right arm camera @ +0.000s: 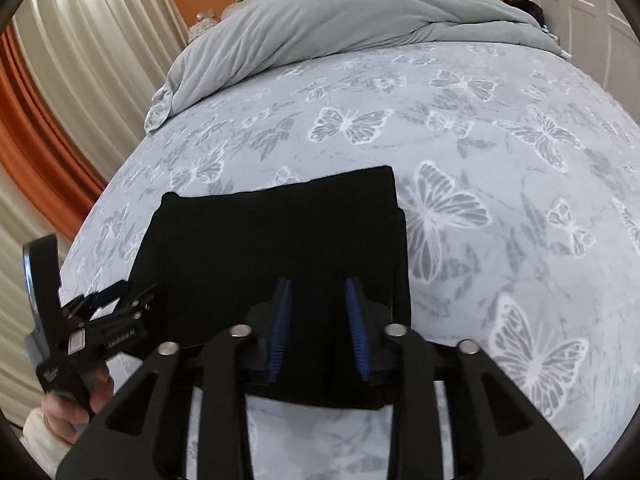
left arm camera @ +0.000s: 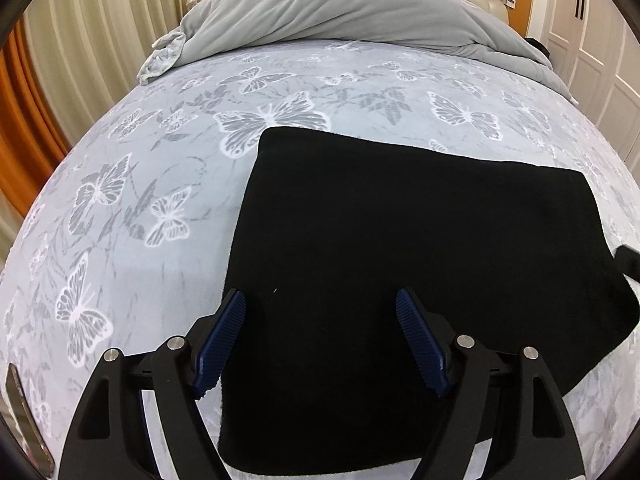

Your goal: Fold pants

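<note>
Blue ribbed pads fill the bottom of both wrist views, each pair spread over black cloth. On the left, the left gripper (left arm camera: 320,300) has its fingers wide apart and grips nothing; it sits above the near left part of the black pants (left arm camera: 400,260). These lie as a compact folded rectangle on the butterfly-print bedspread (left arm camera: 140,200), near the foot of the bed, with a strap-like bit poking out at the right edge. Moving right, the right gripper (right arm camera: 319,292) has a narrower gap, also holding nothing, above the near edge of the pants (right arm camera: 272,240).

Folding looks nearly done. To finish well, both grippers should press flat along the near edge and smooth outward, keeping corners square and tucking the stray bit under.

Small white lettering shows on the left gripper's handle in the right wrist view, probably a maker's mark, but it is too blurred to read. A grey duvet (left arm camera: 340,12) is bunched at the headboard.
</note>
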A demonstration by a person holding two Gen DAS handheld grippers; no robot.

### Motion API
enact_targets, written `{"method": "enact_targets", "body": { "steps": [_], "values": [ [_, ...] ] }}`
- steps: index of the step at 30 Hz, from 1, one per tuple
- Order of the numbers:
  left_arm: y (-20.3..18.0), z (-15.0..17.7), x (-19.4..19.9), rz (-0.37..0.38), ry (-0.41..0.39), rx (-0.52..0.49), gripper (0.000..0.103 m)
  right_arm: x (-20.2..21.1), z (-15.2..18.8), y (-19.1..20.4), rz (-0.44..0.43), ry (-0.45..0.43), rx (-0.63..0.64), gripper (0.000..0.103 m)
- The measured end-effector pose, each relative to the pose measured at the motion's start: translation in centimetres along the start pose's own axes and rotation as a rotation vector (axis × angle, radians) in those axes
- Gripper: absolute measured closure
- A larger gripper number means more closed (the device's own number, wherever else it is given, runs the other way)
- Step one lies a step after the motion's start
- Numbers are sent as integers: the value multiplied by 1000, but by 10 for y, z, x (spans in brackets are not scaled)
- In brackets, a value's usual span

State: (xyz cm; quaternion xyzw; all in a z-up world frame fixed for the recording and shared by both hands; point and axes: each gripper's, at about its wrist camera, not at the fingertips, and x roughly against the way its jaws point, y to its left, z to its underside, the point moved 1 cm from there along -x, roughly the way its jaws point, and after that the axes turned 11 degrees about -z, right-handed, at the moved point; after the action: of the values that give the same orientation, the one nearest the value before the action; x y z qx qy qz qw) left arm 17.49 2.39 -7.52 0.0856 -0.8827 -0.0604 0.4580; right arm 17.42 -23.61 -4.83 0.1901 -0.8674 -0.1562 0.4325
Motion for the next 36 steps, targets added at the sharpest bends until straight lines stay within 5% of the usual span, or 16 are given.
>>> {"method": "enact_targets", "body": {
  "steps": [3, 8, 11, 13, 14, 16, 20, 21, 24, 26, 29, 30, 32, 34, 35, 36],
  "values": [
    [-1, 0, 0, -2, -3, -5, 28, -22, 12, -14, 48, 82, -4, 74],
    [-2, 2, 5, -5, -11, -2, 28, 12, 9, -3, -15, 20, -8, 71],
    [2, 2, 11, 38, -2, 19, 28, 10, 22, -6, 21, 59, -14, 70],
    [6, 4, 14, 64, 7, 29, 28, 8, 32, -18, 40, 71, -76, 48],
    [10, 6, 16, 99, 15, 48, 28, 4, 32, -25, 38, 72, -99, 26],
    [19, 9, 19, 178, 31, 89, 23, -4, 40, -38, -21, 79, -155, 24],
    [28, 16, 3, 242, 99, 124, 28, -28, 48, -53, -176, 116, -234, 53],
    [28, 18, -2, 231, 102, 118, 45, -27, 47, -54, -191, 107, -246, 66],
    [32, 14, 13, 238, 65, 115, 89, 5, 33, -29, -196, 51, -184, 72],
    [42, 7, 32, 263, 12, 114, 101, 25, 27, -13, -191, 15, -99, 71],
    [44, 12, 5, 96, 72, 71, 96, 0, 38, -31, 36, 96, -73, 53],
    [45, 14, -1, 68, 90, 73, 97, -2, 41, -42, 48, 100, -128, 50],
    [48, 11, 12, 119, 68, 104, 96, 16, 38, -43, -35, 14, -210, 58],
    [48, 7, 33, 170, 10, 120, 79, 35, 27, -9, 13, -68, -57, 68],
    [47, 6, 42, 183, -23, 129, 63, 36, 25, 4, 6, -70, -9, 83],
    [39, 7, 51, 184, -61, 124, 56, 30, 26, 17, -15, -50, 16, 85]
  ]
}}
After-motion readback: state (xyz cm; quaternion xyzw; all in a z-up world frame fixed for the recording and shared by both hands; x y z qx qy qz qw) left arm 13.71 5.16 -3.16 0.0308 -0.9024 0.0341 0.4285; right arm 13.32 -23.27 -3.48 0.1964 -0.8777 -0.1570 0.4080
